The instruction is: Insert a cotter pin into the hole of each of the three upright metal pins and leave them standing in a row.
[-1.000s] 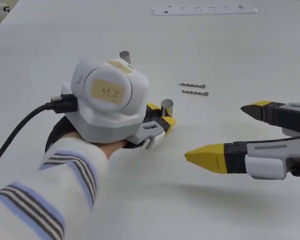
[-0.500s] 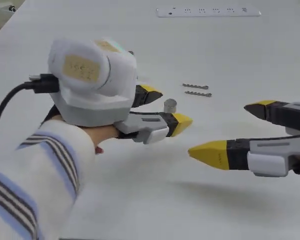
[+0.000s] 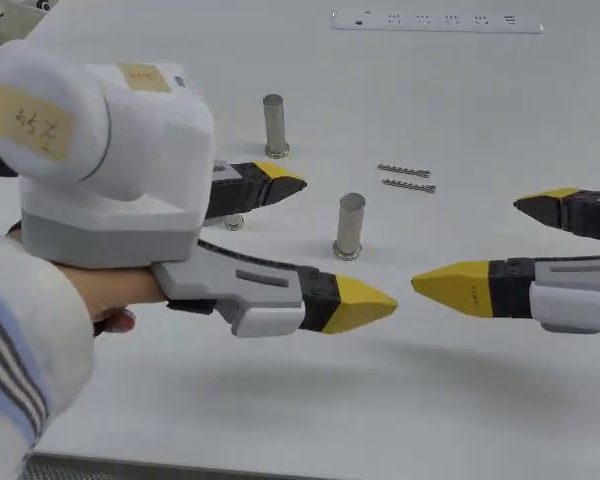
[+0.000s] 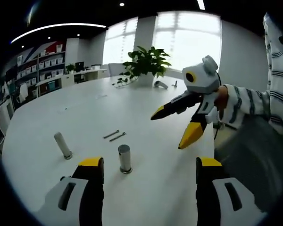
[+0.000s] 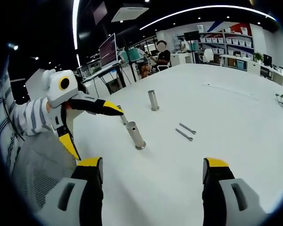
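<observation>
Left tool [image 4: 149, 162] and right tool [image 5: 153, 162] gape empty over the bench [image 3: 280, 400]; two cotter pins [image 3: 407, 178] lie loose near standing pins [image 3: 350, 222], apparently none fitted yet.

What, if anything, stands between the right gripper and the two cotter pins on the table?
Nothing visible: bare white table separates the right gripper from the two small metal cotter pins; the nearest upright cylindrical metal pin stands aside.

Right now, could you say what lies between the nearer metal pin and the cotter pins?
Only bare tabletop separates metal pin and cotter pins, in the head view.
</observation>
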Action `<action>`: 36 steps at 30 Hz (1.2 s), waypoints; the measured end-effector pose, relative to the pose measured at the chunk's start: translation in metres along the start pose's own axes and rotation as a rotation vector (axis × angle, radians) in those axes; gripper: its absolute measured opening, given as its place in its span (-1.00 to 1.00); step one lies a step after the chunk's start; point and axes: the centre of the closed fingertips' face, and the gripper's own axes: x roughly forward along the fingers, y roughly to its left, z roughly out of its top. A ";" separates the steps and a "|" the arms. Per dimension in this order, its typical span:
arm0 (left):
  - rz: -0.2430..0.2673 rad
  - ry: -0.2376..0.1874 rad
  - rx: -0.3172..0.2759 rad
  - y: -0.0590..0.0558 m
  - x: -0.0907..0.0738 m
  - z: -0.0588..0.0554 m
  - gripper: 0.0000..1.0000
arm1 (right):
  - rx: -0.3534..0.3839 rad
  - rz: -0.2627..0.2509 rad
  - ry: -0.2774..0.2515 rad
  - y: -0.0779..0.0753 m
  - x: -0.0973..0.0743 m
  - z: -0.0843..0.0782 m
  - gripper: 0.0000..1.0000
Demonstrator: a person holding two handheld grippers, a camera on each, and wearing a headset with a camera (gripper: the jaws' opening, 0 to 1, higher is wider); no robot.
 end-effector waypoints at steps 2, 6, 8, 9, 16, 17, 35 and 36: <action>-0.003 -0.003 -0.006 -0.004 -0.002 -0.002 0.70 | -0.014 -0.003 0.002 -0.005 -0.001 0.002 0.68; 0.018 0.005 -0.050 -0.008 -0.004 -0.007 0.98 | -0.063 0.005 0.026 -0.011 0.000 0.004 0.54; 0.011 -0.009 -0.064 -0.011 -0.007 -0.008 0.97 | -0.089 0.014 0.039 -0.015 0.002 0.005 0.47; 0.014 -0.023 -0.072 -0.012 -0.009 -0.007 0.97 | -0.107 0.021 0.048 -0.017 0.004 0.007 0.43; 0.069 -0.036 -0.105 -0.005 -0.018 -0.011 0.97 | -0.200 0.052 0.067 -0.031 0.016 0.019 0.03; 0.075 -0.040 -0.109 -0.004 -0.019 -0.011 0.97 | -0.210 0.058 0.070 -0.033 0.018 0.020 -0.02; 0.120 -0.067 -0.161 -0.001 -0.029 -0.012 0.97 | -0.443 0.140 0.251 -0.051 0.067 0.020 -0.66; 0.122 -0.062 -0.160 -0.001 -0.029 -0.013 0.97 | -0.451 0.141 0.259 -0.051 0.069 0.020 -0.68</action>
